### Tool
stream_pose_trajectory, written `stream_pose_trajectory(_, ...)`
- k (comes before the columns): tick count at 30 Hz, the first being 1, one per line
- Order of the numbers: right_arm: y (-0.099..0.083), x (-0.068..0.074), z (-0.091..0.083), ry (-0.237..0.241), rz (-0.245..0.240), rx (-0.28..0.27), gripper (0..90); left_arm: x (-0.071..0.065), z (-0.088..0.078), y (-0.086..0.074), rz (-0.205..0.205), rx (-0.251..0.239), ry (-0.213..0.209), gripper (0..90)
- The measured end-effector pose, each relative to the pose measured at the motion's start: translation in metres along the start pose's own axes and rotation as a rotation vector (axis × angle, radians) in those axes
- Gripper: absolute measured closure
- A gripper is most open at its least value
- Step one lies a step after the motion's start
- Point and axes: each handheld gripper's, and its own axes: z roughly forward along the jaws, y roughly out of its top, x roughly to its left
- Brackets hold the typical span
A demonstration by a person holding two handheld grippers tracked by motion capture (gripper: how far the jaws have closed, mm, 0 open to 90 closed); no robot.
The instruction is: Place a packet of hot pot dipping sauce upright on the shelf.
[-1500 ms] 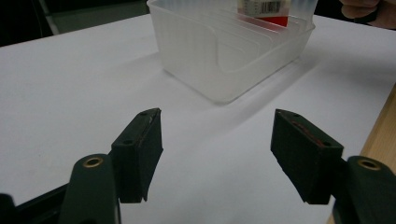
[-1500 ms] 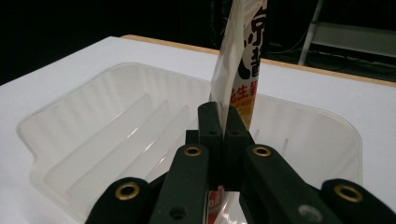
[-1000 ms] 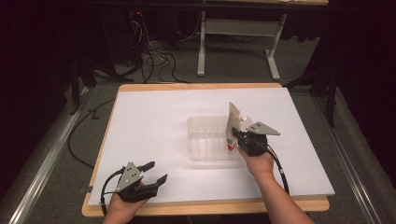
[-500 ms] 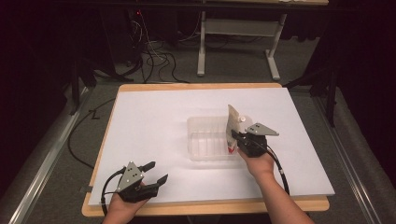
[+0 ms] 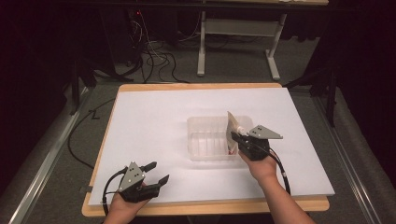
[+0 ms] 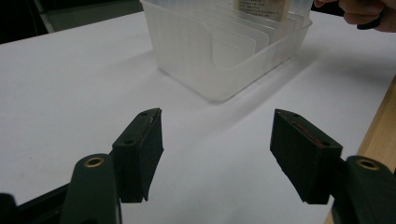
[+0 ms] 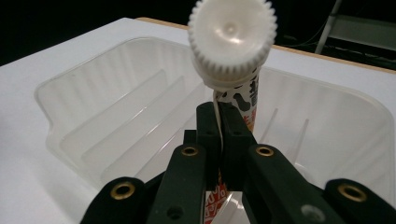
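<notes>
The right hand-held gripper (image 5: 239, 138) is held over the near right end of the clear plastic divided tray (image 5: 205, 140), the person's right hand (image 5: 259, 167) wrapped around its body and the forearm running back to the near edge of the counter (image 5: 154, 116). Its jaws are pressed together on the flat crimped body of a squeeze pouch (image 7: 233, 100); the white ribbed cap (image 7: 232, 39) faces the right gripper view's camera. From the high view the pouch (image 5: 232, 128) stands on edge, tilted, above the tray's right compartments.

The left hand-held gripper (image 5: 156, 173) rests low at the near left corner of the counter, held in the left hand (image 5: 128, 198), well apart from the tray. Its jaws stand wide apart with nothing between them, pointing toward the tray (image 6: 219, 51) across bare white surface.
</notes>
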Motion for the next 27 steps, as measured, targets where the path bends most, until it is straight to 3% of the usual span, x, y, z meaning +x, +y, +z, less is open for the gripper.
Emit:
stream_pose_trajectory(12,-0.005,0.001,-0.006,0.007,0.005,0.014,85.2,0.002,-0.002,0.000,-0.005,-0.007,0.005,34.6)
stream_pose_trajectory(19,0.001,0.002,-0.010,0.031,0.029,0.015,61.4,0.002,-0.003,0.000,-0.006,-0.010,0.011,34.4)
stream_pose_trajectory(27,0.007,0.005,-0.015,0.037,0.021,0.009,44.5,0.003,-0.002,-0.001,-0.008,-0.004,0.009,34.2)
